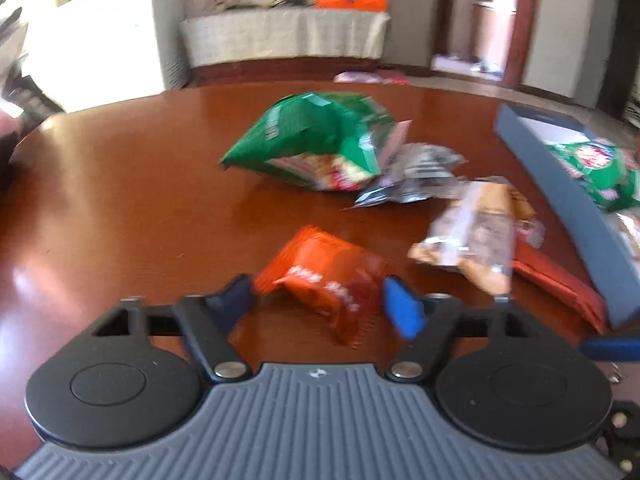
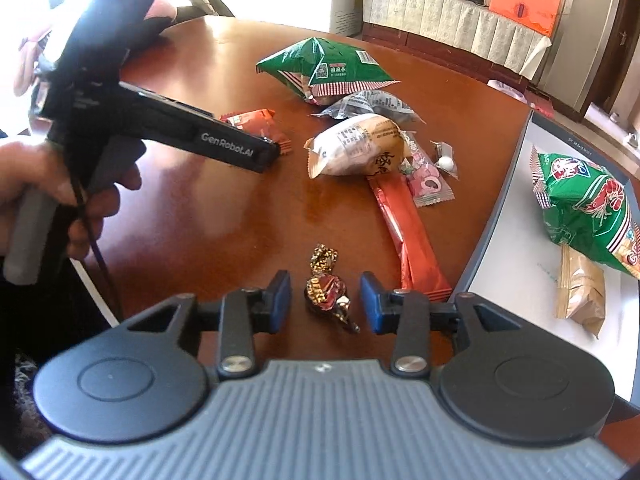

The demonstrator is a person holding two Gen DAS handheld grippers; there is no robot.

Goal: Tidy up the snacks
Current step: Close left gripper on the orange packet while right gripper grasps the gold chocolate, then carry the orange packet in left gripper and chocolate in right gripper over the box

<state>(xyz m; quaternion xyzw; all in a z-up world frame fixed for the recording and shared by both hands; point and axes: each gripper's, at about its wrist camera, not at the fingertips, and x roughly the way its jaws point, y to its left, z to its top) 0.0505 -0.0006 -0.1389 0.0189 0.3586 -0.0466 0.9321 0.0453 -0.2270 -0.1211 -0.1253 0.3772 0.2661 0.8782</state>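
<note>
My left gripper [image 1: 320, 306] is open, its blue pads on either side of a small orange snack packet [image 1: 324, 276] lying on the brown table [image 1: 120, 200]. From the right wrist view the left gripper [image 2: 276, 152] reaches over that orange packet [image 2: 256, 122]. My right gripper [image 2: 325, 304] is open around a dark foil-wrapped candy [image 2: 326, 290] on the table. A green chip bag [image 2: 324, 70], a silver packet [image 2: 372, 106], a beige bun packet [image 2: 360, 146], a pink candy [image 2: 428, 182] and a long red stick packet [image 2: 408, 236] lie between.
A grey-rimmed box with a white floor [image 2: 516, 240] sits at the right, holding a green shrimp-chip bag [image 2: 588, 208] and a tan packet [image 2: 580, 292]. The box also shows in the left wrist view [image 1: 576, 208]. A cloth-covered cabinet [image 1: 284, 36] stands beyond the table.
</note>
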